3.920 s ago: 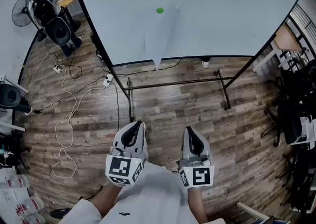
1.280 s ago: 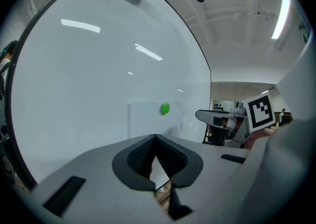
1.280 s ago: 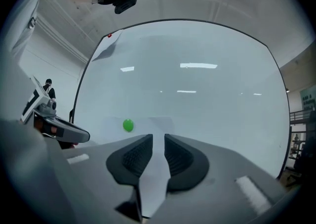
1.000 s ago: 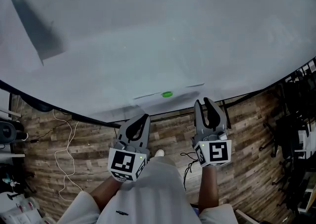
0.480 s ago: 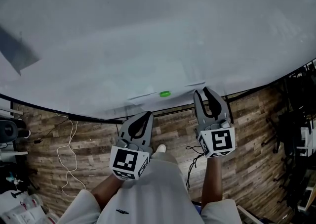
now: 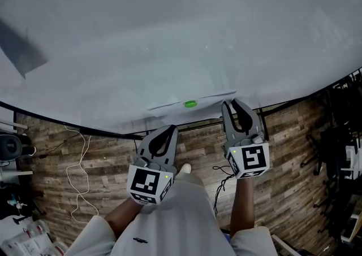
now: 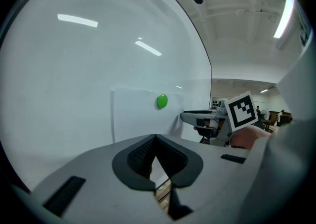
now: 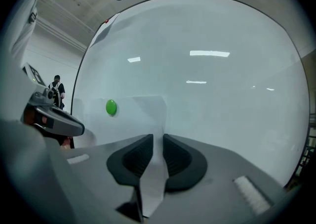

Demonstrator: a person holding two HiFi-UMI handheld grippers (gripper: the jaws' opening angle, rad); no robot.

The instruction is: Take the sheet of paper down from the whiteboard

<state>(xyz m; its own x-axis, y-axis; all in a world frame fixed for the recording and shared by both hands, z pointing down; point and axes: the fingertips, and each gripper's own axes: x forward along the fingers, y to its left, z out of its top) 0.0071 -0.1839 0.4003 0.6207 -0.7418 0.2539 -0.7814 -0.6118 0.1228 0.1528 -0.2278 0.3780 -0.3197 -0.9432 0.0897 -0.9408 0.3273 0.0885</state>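
While a green magnet pins the sheet of paper to the whiteboard, the right gripper straddles its 3 o'clock edge, parted jaws just closing; the left gripper is clenched, empty.

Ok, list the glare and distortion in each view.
Left gripper view: ceiling-light streaks glare on the whiteboard, whose edge bows from the wide lens. Right gripper view: similar streaks, dark round vignette. Head view: dim, even, no glare, board edge curved.
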